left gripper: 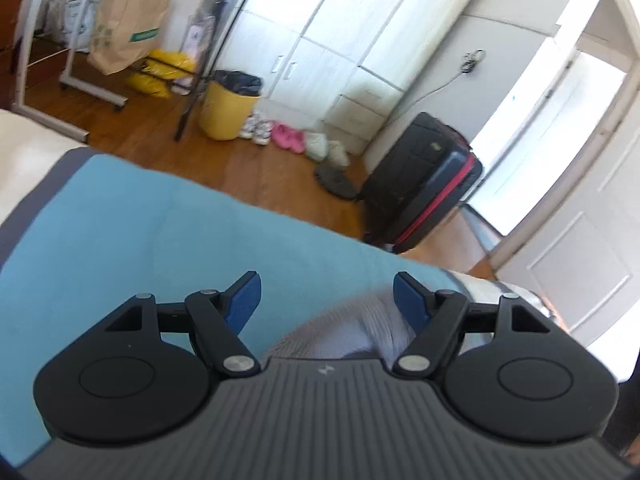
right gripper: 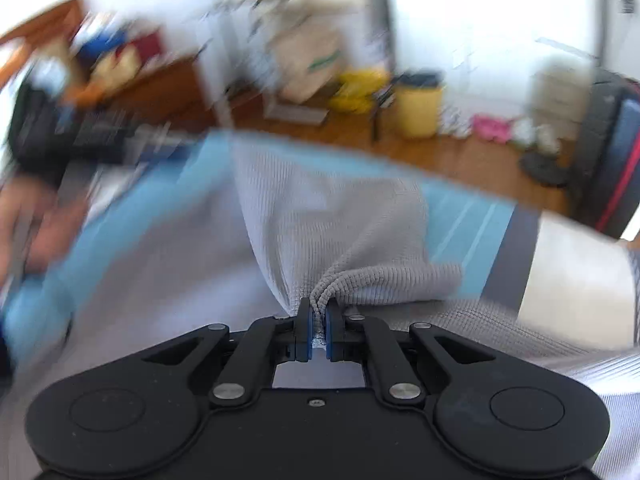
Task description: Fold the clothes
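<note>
A light grey ribbed garment (right gripper: 328,220) lies on a blue sheet (right gripper: 464,216) over the bed. My right gripper (right gripper: 319,312) is shut on a bunched edge of that garment, and the cloth rises from its blue pads in a stretched fold. In the left wrist view my left gripper (left gripper: 327,292) stands open over the blue sheet (left gripper: 160,240), its blue pads wide apart. A fold of the grey garment (left gripper: 360,328) lies just under and between its fingers, not gripped. A hand and black gripper body (right gripper: 36,152) show blurred at the left of the right wrist view.
Beyond the bed's edge is wooden floor (left gripper: 248,176) with a yellow bin (left gripper: 228,110), several pairs of shoes (left gripper: 288,134) and a dark suitcase (left gripper: 424,184). A white wardrobe (left gripper: 340,32) and an open doorway (left gripper: 560,128) stand behind. A paper bag (left gripper: 128,24) hangs on a rack.
</note>
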A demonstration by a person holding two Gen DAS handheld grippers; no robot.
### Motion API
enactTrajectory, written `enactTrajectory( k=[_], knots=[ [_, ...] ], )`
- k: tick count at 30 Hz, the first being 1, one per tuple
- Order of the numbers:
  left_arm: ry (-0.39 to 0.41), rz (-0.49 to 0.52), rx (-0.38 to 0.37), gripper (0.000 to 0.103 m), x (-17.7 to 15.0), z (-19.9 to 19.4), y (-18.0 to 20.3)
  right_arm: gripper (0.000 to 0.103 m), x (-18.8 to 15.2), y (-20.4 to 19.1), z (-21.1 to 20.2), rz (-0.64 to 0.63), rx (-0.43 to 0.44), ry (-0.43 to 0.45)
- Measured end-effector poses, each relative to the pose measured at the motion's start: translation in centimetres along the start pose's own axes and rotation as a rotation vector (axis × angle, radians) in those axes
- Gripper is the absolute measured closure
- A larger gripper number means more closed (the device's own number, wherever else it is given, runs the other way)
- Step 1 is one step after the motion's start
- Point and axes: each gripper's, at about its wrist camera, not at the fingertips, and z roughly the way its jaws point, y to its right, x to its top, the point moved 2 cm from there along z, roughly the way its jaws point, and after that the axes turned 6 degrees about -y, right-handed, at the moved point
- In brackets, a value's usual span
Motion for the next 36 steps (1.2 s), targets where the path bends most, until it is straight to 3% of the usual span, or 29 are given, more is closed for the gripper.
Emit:
enactTrajectory(
  k=[3, 7, 11, 12, 14, 15, 17, 19, 22, 24, 25, 27, 29, 32, 33, 36],
  knots=[
    [-0.041, 0.065, -0.011, 0.030, -0.6, 0.8, 2.0, 0.093, -1.8, 0.1, -0.3, -0.054, -0.022, -0.008],
    [-0.093, 0.178, -0.070, 0.030, -1.5, 2.1, 5.4, 0.088, -2.1, 1.3, -1.1, 0.061, 0.043, 0.026],
    [-0.195, 0.309, -0.124, 0.030, -3.4, 3.7, 8.2, 0.070, -2.6, 2.9, -1.9, 0.203, 0.109, 0.103],
    [-0.224, 0.348, -0.141, 0.048, -4.0, 4.1, 8.7, 0.064, -2.5, 3.3, -1.8, 0.244, 0.103, 0.123],
    [-0.277, 0.489, -0.069, 0.101, -5.6, 5.0, 9.8, 0.060, -2.1, 4.1, -1.0, 0.325, 0.084, 0.150],
    [-0.308, 0.520, -0.014, 0.102, -6.1, 5.8, 10.0, 0.065, -1.7, 4.4, -0.5, 0.340, 0.071, 0.147],
    [-0.271, 0.526, -0.011, 0.102, -6.2, 5.8, 10.8, 0.096, -0.6, 4.8, 0.0, 0.316, 0.037, 0.144],
    [-0.222, 0.572, 0.013, 0.102, -5.4, 5.5, 12.1, 0.096, 1.3, 4.7, 0.0, 0.218, -0.034, 0.163],
    [-0.055, 0.672, 0.157, 0.102, -2.0, 5.4, 14.9, 0.096, 6.1, 4.9, -1.2, 0.100, -0.138, 0.240],
    [0.057, 0.562, 0.266, 0.098, 1.7, 6.1, 15.1, 0.096, 9.3, 5.2, -2.7, 0.043, -0.209, 0.327],
    [0.110, 0.488, 0.320, 0.096, 3.4, 6.5, 14.8, 0.091, 10.7, 5.6, -3.0, 0.049, -0.255, 0.353],
    [0.097, 0.472, 0.353, 0.065, 3.0, 5.5, 13.5, 0.045, 12.1, 6.4, -4.1, 0.150, -0.362, 0.320],
    [0.083, 0.456, 0.387, 0.061, 2.6, 4.4, 12.2, 0.038, 12.4, 7.2, -5.4, 0.211, -0.438, 0.303],
    [0.063, 0.433, 0.436, 0.034, 1.9, 2.9, 10.3, 0.025, 9.3, 10.1, -6.7, 0.207, -0.460, 0.253],
    [0.055, 0.425, 0.453, 0.033, 1.7, 2.4, 9.6, 0.024, 7.8, 11.7, -7.0, 0.236, -0.485, 0.222],
    [-0.126, 0.434, 0.476, 0.033, -1.8, 3.1, 6.5, 0.024, 3.0, 17.0, -7.4, 0.376, -0.566, 0.150]
  ],
)
